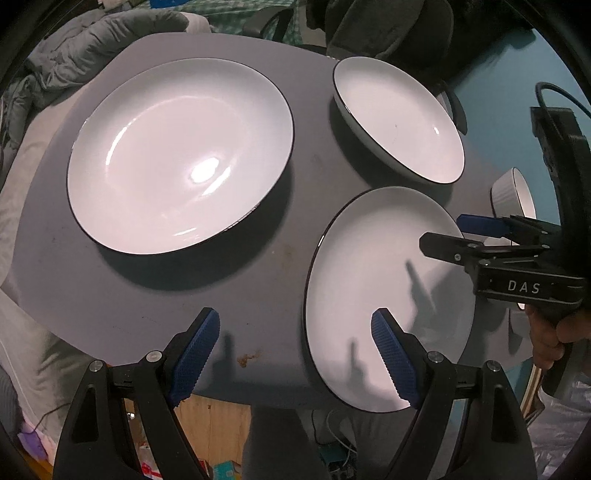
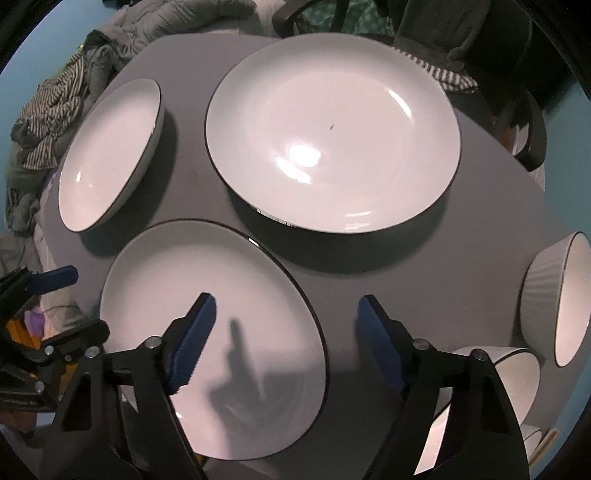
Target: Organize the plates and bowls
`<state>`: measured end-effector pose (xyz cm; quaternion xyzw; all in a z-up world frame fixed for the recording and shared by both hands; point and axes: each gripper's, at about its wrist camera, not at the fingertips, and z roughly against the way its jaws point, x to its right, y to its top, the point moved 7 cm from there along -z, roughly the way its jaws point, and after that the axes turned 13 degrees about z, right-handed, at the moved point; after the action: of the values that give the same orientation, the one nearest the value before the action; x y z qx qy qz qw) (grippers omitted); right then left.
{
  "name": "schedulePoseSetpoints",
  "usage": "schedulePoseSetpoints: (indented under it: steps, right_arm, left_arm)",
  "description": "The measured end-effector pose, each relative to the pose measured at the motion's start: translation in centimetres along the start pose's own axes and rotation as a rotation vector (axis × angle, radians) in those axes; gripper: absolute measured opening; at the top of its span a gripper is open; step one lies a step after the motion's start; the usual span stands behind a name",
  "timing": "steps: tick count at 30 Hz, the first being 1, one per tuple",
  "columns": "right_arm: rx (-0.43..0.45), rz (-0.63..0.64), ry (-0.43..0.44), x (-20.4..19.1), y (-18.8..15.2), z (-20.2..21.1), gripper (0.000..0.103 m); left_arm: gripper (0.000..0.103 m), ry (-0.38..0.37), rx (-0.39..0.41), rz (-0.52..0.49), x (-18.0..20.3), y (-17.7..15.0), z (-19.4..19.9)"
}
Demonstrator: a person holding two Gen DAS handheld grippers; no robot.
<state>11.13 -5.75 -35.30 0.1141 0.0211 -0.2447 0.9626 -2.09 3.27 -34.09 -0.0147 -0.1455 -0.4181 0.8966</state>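
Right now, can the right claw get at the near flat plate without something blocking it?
Probably yes. The right claw hangs open above the near flat plate, over its right rim, with nothing between them. The ribbed bowl sits off to the side.

Glossy white glazed plates (image 2: 332, 133) w/ dark rims on matt grey table (image 2: 332, 295); ribbed bowl (image 2: 543, 291); tongs' textured blue pads (image 2: 194, 347).

A grey table (image 1: 122, 295) with rounded corners fills the middle. Behind it lie a grey padded quilt (image 1: 92, 44) and a striped cloth (image 2: 51, 107). A dark chair (image 1: 388, 26) stands at the far side. The wall (image 1: 517, 74) is teal. Below the table edge a wooden floor (image 1: 218, 421) shows, with cables and small clutter.
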Motion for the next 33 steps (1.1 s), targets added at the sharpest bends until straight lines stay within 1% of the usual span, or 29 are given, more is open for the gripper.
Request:
schedulePoseSetpoints:
  steps: [2, 4, 5, 7, 8, 10, 11, 12, 16, 18, 20, 21, 23, 25, 27, 28, 33]
  right_arm:
    - [-0.013, 0.005, 0.0, 0.0, -0.2, -0.2, 0.078]
    - [-0.022, 0.006, 0.004, 0.0, -0.4, -0.5, 0.072]
    - [-0.028, 0.005, 0.009, 0.0, -0.5, -0.6, 0.071]
    - [-0.04, 0.003, 0.016, 0.0, -0.8, -0.8, 0.064]
    - [-0.047, 0.001, 0.018, 0.1, -1.0, -0.9, 0.062]
    - [-0.057, -0.003, 0.023, -0.2, -1.3, -1.0, 0.051]
    - [-0.062, -0.009, 0.029, -0.1, -1.6, -1.1, 0.049]
    - [-0.068, -0.016, 0.035, -0.1, -1.9, -1.2, 0.043]
    - [-0.061, -0.041, 0.038, 0.3, -2.8, -1.3, 0.04]
    - [-0.058, -0.07, 0.049, 0.6, -3.2, -1.1, 0.038]
    - [-0.055, -0.096, 0.06, 0.9, -3.4, -1.1, 0.036]
    - [-0.052, -0.117, 0.07, 1.2, -3.7, -1.0, 0.034]
    - [-0.043, -0.145, 0.088, 1.7, -4.1, -0.9, 0.032]
    - [-0.025, -0.174, 0.102, 2.1, -4.8, -0.9, 0.03]
    - [-0.003, -0.205, 0.101, 2.6, -5.2, -0.8, 0.026]
    - [0.003, -0.209, 0.098, 2.7, -5.4, -0.8, 0.025]
    - [0.033, -0.248, 0.096, 3.0, -6.3, -0.4, 0.024]
  left_arm:
    - [0.086, 0.015, -0.009, 0.002, -0.1, 0.1, -0.4]
    - [0.085, 0.019, -0.014, 0.007, -0.1, -0.1, -0.7]
    - [0.085, 0.022, -0.014, 0.008, 0.0, -0.1, -0.7]
    - [0.085, 0.026, -0.012, 0.006, -0.1, -0.1, -1.0]
    - [0.083, 0.026, -0.015, 0.005, -0.1, -0.1, -1.1]
    - [0.079, 0.022, -0.026, 0.004, 0.0, -0.1, -1.3]
    - [0.077, 0.023, -0.032, 0.005, 0.1, 0.0, -1.5]
    - [0.075, 0.024, -0.037, 0.006, 0.3, 0.1, -1.9]
    - [0.066, 0.013, -0.065, 0.03, 0.7, 0.6, -2.6]
    - [0.065, 0.004, -0.081, 0.045, 0.7, 0.8, -2.9]
    - [0.057, 0.006, -0.099, 0.052, 0.6, 0.8, -3.3]
    - [0.055, 0.008, -0.107, 0.051, 0.6, 0.9, -3.5]
    - [0.054, 0.013, -0.116, 0.046, 0.8, 0.9, -3.7]
    - [0.054, 0.017, -0.106, 0.043, 0.8, 1.1, -3.8]
    - [0.054, 0.017, -0.103, 0.038, 1.0, 1.0, -3.7]
    - [0.054, 0.021, -0.102, 0.035, 1.0, 1.0, -3.8]
    - [0.045, 0.025, -0.11, 0.017, 1.9, 1.1, -4.2]
